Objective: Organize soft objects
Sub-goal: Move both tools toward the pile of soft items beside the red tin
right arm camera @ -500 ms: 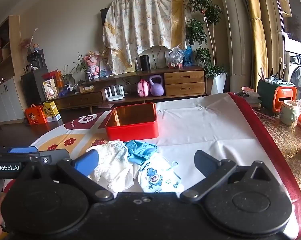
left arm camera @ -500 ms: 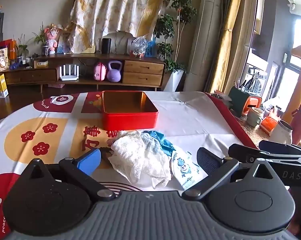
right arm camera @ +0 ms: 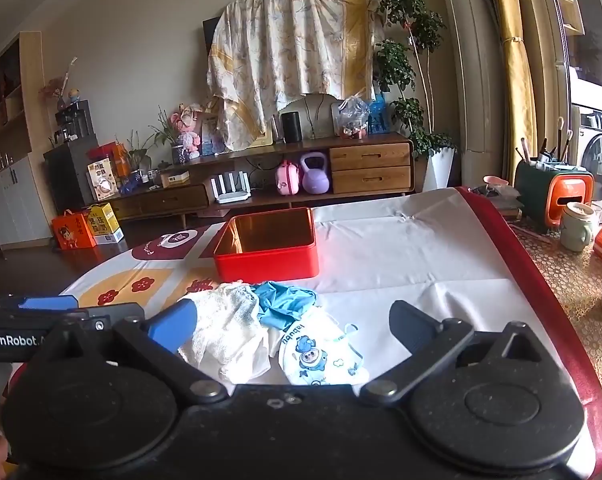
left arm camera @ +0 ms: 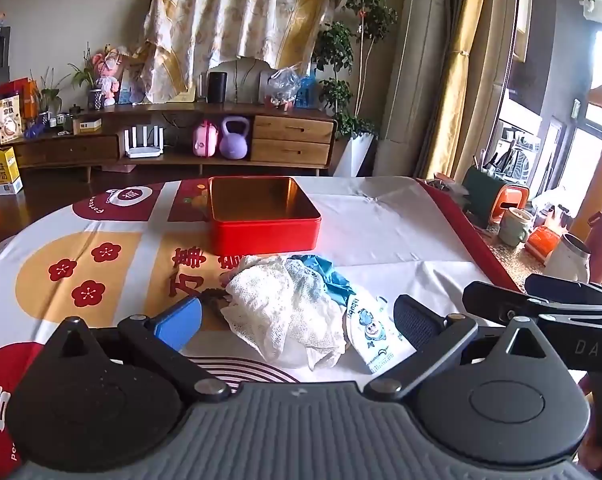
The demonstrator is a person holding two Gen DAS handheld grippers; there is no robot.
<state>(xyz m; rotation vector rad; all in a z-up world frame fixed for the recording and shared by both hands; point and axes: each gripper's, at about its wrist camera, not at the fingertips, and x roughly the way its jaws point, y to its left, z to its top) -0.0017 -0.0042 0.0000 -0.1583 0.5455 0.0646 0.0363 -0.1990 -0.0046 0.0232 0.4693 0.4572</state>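
Soft pile, left wrist view: crumpled white mesh cloth (left arm camera: 285,312), blue fabric (left arm camera: 325,276) and a printed child's face mask (left arm camera: 371,330) lie at 6 o'clock of the glossy red tin (left arm camera: 263,216). Left gripper (left arm camera: 297,320) gapes wide, empty; pinch one layer only. Right wrist view: right gripper (right arm camera: 293,328) likewise spread, holding nothing.

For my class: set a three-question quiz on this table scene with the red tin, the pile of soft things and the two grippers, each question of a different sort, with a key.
1. True or false: the red tin already holds a cloth.
2. Which soft item lies nearest the right gripper's camera? A) white mesh cloth B) blue cloth C) cartoon face mask
3. Fill in: both the left gripper and the right one stand ____, gripping nothing.

Key: 1 false, it is empty. 2 C. 3 open.
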